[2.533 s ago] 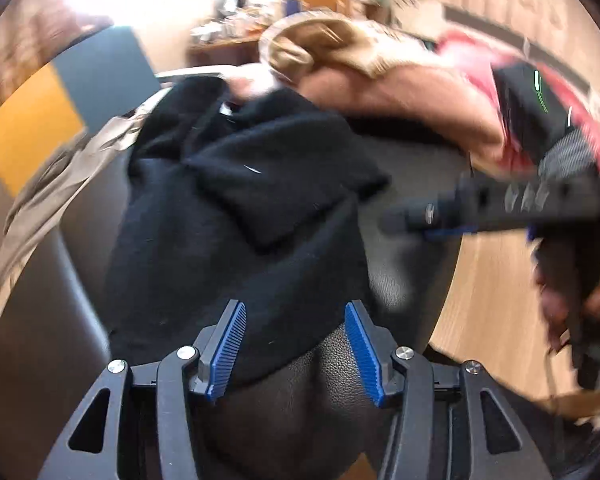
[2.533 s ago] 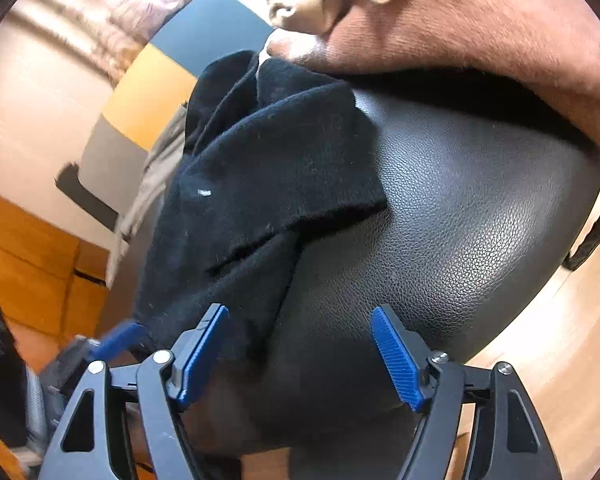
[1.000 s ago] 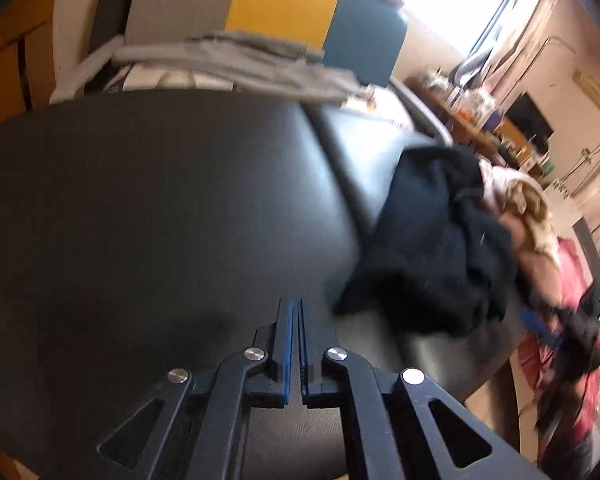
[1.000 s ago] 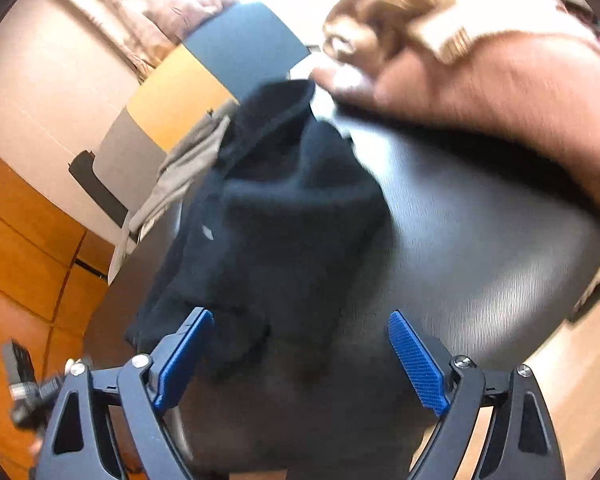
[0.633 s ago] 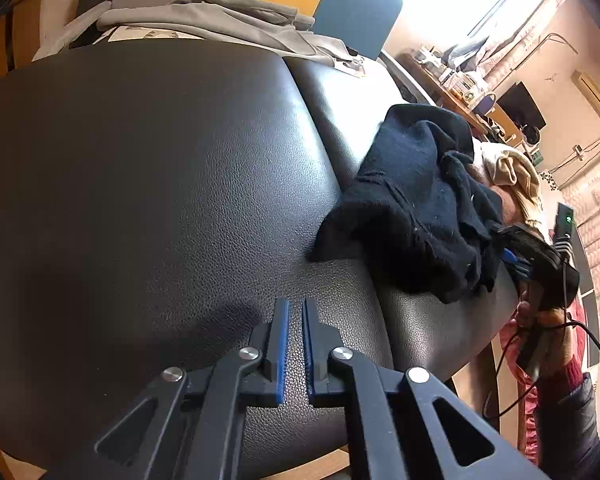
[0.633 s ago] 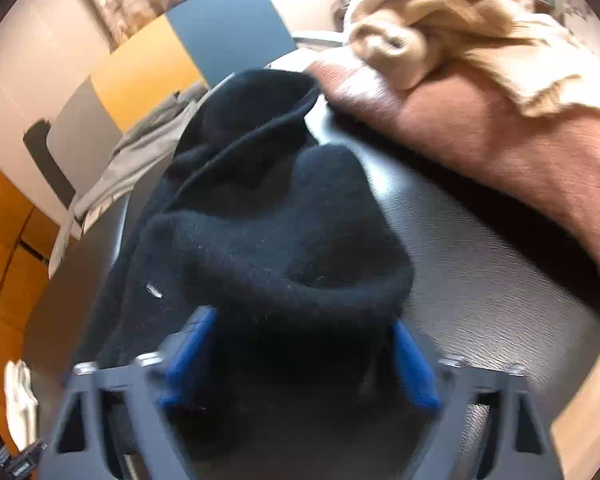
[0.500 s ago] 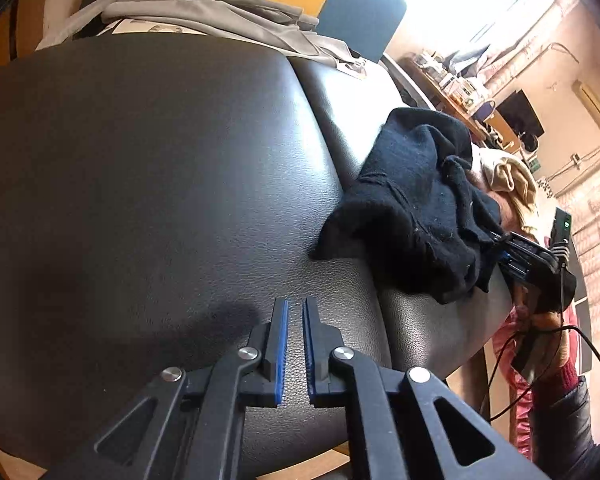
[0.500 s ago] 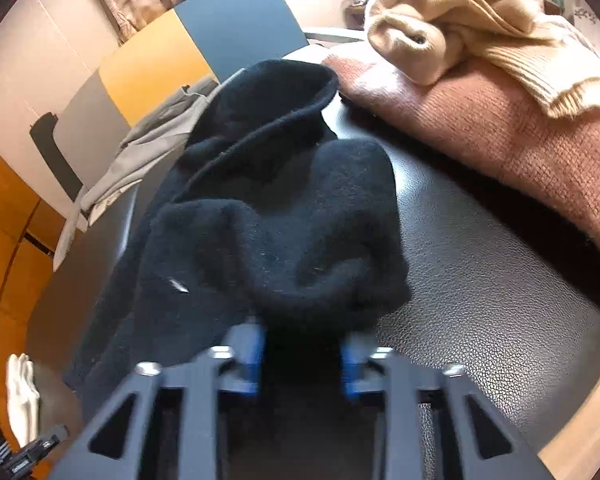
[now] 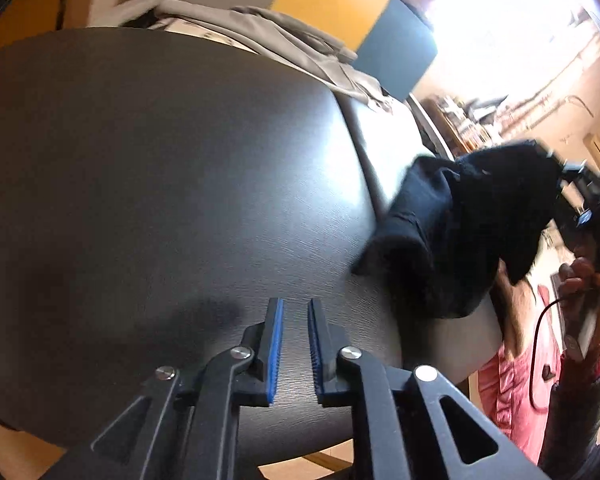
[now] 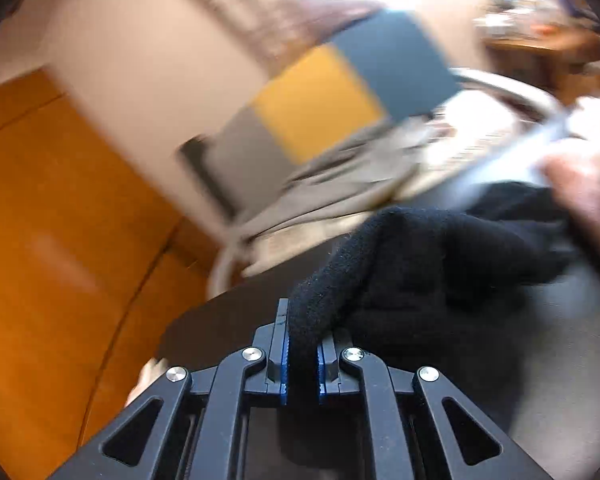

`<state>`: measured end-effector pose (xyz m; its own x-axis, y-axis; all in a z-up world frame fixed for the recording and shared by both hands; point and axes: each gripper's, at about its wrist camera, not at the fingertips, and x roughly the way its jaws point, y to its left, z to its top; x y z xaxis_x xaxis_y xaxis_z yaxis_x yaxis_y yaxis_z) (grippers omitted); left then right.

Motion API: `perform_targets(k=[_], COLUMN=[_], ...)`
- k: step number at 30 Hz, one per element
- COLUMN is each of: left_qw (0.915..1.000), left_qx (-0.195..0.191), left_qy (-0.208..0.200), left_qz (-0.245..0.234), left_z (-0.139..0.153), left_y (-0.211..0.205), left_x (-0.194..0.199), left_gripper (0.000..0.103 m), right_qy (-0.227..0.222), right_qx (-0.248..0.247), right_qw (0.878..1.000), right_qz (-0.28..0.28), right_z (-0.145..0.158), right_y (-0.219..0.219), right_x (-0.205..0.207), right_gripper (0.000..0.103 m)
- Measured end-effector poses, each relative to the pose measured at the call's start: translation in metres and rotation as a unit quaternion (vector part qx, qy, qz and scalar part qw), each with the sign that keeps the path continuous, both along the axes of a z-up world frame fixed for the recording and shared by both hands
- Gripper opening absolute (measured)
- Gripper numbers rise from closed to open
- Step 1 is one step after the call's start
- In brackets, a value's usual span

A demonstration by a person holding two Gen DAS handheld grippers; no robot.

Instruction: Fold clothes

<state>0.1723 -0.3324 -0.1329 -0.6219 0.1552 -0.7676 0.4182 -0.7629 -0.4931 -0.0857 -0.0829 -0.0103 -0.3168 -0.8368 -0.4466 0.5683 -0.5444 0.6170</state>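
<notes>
Black sweater hangs bunched from the right tongs; left tongs, narrow and empty, should pinch a far corner.

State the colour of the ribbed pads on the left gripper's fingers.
Blue: the ribbed pads show best in the left wrist view.

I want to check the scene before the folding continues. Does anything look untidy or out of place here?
The black garment is bunched in a heap at the edge of the black cushion, not spread flat; the right gripper holds one fold. A grey garment lies crumpled behind. The left gripper holds nothing.
</notes>
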Motion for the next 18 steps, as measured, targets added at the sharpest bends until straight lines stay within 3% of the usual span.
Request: perform_targets(k=[3, 6, 8, 10, 12, 18], left_qw=[0.9993, 0.9976, 0.9960, 0.9945, 0.9931, 0.9916], left_qx=[0.005, 0.007, 0.007, 0.008, 0.003, -0.041], left_qy=[0.007, 0.005, 0.002, -0.001, -0.008, -0.015], left_qz=[0.036, 0.068, 0.089, 0.104, 0.117, 0.122], left_z=[0.002, 0.002, 0.002, 0.001, -0.001, 0.004], left_y=[-0.016, -0.031, -0.040, -0.047, -0.051, -0.050], left_x=[0.017, 0.034, 0.045, 0.056, 0.064, 0.069], left_gripper=[0.012, 0.012, 0.012, 0.012, 0.012, 0.012], right_qy=[-0.002, -0.004, -0.005, -0.014, -0.039, -0.049], right_qx=[0.016, 0.031, 0.042, 0.051, 0.052, 0.089], right_qw=[0.996, 0.984, 0.972, 0.959, 0.958, 0.974], right_qz=[0.087, 0.173, 0.230, 0.279, 0.279, 0.201], right_z=[-0.009, -0.019, -0.025, -0.034, -0.051, -0.088], right_y=[-0.060, -0.121, -0.161, -0.194, -0.187, -0.117], right_x=[0.036, 0.071, 0.095, 0.116, 0.118, 0.100], right_gripper=[0.010, 0.012, 0.018, 0.032, 0.043, 0.044])
